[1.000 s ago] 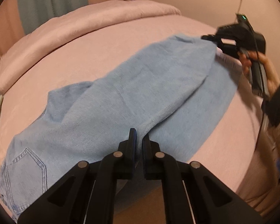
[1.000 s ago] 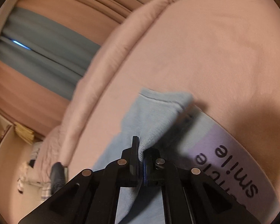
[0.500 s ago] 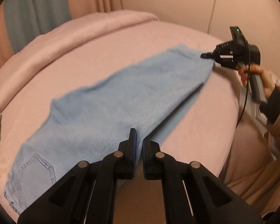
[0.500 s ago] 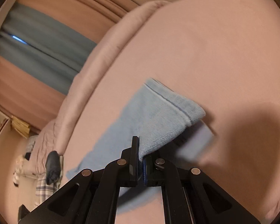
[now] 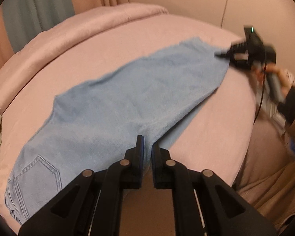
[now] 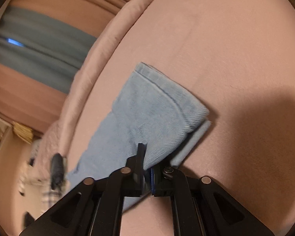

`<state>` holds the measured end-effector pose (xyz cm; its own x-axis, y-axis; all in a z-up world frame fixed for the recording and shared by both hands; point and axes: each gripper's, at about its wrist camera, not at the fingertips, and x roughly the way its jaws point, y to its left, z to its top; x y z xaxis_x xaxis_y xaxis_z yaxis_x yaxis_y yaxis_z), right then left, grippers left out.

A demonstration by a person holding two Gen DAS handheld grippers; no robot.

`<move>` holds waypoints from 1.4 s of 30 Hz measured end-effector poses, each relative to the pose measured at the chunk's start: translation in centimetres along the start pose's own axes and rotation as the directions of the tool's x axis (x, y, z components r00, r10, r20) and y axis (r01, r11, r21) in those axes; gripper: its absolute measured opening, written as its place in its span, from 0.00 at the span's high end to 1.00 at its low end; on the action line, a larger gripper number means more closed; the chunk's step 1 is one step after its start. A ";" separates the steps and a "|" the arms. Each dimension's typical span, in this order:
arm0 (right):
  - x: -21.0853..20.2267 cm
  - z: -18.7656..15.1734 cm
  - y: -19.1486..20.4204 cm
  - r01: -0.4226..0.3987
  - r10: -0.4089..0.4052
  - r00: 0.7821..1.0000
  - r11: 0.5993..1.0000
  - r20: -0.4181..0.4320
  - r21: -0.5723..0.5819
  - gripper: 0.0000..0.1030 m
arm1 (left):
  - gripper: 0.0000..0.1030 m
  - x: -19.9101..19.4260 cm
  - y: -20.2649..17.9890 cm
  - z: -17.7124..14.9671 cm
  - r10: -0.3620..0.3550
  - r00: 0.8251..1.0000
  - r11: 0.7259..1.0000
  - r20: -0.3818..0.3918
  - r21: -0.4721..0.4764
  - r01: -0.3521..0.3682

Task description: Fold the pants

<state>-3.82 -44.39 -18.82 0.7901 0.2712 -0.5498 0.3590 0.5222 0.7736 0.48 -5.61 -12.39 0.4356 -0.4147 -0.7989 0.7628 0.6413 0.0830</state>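
Light blue jeans (image 5: 127, 102) lie lengthwise across the pink bed (image 5: 108, 45), one leg over the other, back pocket at the lower left. My left gripper (image 5: 147, 147) is shut on the near edge of the jeans at mid-length. My right gripper (image 5: 224, 56) shows in the left wrist view at the far right, at the leg cuffs. In the right wrist view the right gripper (image 6: 147, 164) is shut on the cuff end of the jeans (image 6: 153, 108), which rests on the bed (image 6: 226, 49).
A rolled pink blanket (image 5: 72, 31) runs along the far side of the bed. Teal curtains (image 5: 35, 9) hang behind it. The bed's near edge drops off under my left gripper. A dark object (image 6: 56, 169) and clutter lie beyond the bed's left end.
Both grippers have pulled the jeans along and lowered them; the legs now lie flatter and straighter on the bed. The printed lilac sheet under the cuff is out of sight.
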 end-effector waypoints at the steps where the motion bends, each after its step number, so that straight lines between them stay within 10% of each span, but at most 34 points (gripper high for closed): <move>1: -0.1 0.1 -0.1 -0.006 0.006 1.000 1.000 -0.001 0.016 0.96 | 0.92 0.2 -0.1 -0.1 0.005 1.000 1.000 -0.013 0.005 -0.005; 6: -3.0 -0.6 0.8 0.084 -0.083 0.996 0.996 0.045 -0.006 0.82 | 0.86 -1.2 1.0 -0.1 -0.026 0.999 0.999 -0.032 -0.037 0.024; 10: -7.1 -0.8 2.4 0.259 -0.247 0.938 0.966 0.244 -0.019 0.40 | 0.72 -4.0 2.2 0.0 -0.031 0.999 0.993 0.024 -0.110 0.033; 14: -8.1 -1.9 6.6 0.235 -0.166 0.932 0.953 0.321 -0.190 0.40 | 0.64 -5.9 3.7 0.6 -0.015 0.994 0.974 0.109 -0.222 0.039; 19: -1.7 -5.5 12.1 0.030 -0.007 0.998 0.903 0.055 -0.428 0.41 | 0.63 -2.7 5.1 1.3 0.088 0.996 0.936 0.025 -0.343 -0.074; 30: 6.9 -14.2 18.4 -0.091 -0.043 0.982 0.748 -0.185 -0.657 0.57 | 0.58 2.7 9.3 -2.5 0.150 0.973 0.823 -0.174 -0.523 -0.220; 36: 8.1 -16.8 18.6 -0.048 -0.137 0.973 0.665 -0.185 -0.746 0.59 | 0.58 2.0 10.6 -3.3 0.129 0.982 0.800 -0.137 -0.571 -0.184; 42: 6.2 -16.3 19.6 -0.101 -0.078 0.975 0.677 -0.207 -0.729 0.59 | 0.60 -1.6 12.4 -4.0 0.191 0.979 0.765 -0.065 -0.615 -0.190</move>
<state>-0.06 -19.30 -12.23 0.6397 0.3916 -0.6614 -0.1995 0.9156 0.3491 7.34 5.63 -12.42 0.5414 -0.2414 -0.8054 0.2064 0.9668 -0.1510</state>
